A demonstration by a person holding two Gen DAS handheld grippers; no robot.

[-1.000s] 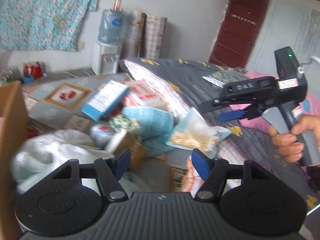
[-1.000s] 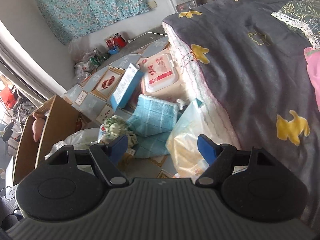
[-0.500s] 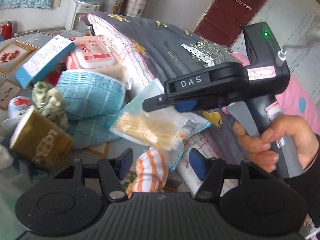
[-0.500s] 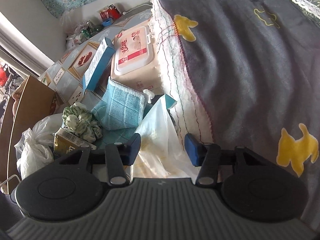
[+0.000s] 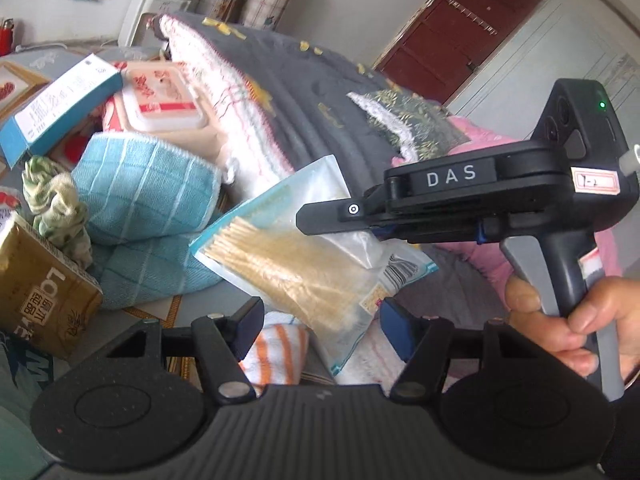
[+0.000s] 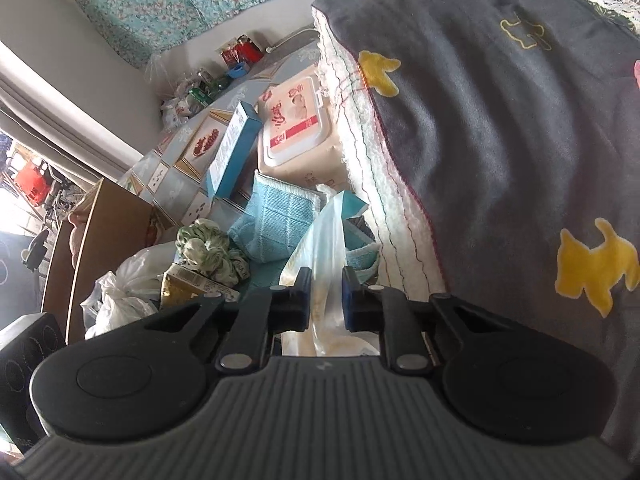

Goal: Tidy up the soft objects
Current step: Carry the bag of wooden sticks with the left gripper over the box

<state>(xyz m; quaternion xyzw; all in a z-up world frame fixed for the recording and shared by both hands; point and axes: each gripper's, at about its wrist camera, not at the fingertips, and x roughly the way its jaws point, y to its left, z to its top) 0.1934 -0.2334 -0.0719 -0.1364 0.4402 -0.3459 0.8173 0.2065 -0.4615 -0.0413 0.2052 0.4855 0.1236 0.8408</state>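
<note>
A clear plastic bag of cotton swabs [image 5: 296,272] hangs tilted beside the bed edge. My right gripper [image 5: 320,220] is closing, and its pads pinch the bag's top [image 6: 326,248] between them [image 6: 326,292]. A hand [image 5: 560,320] grips that tool's handle. My left gripper [image 5: 322,320] stands open just below the bag, with nothing between its fingers. An orange-striped white cloth [image 5: 276,344] lies under it. Folded blue towels [image 5: 144,188] [image 6: 276,216] and a green patterned cloth bundle [image 5: 56,204] [image 6: 208,248] sit to the left.
A grey blanket with yellow dogs [image 6: 500,120] covers the bed on the right. A wipes pack [image 5: 160,96], a blue carton [image 5: 56,104] and a gold box [image 5: 40,296] crowd the left. A cardboard box [image 6: 104,232] and a white plastic bag [image 6: 120,284] stand further left.
My right gripper went from wide open to pinching the swab bag. My left gripper swung right and down toward the bag and striped cloth, then held still.
</note>
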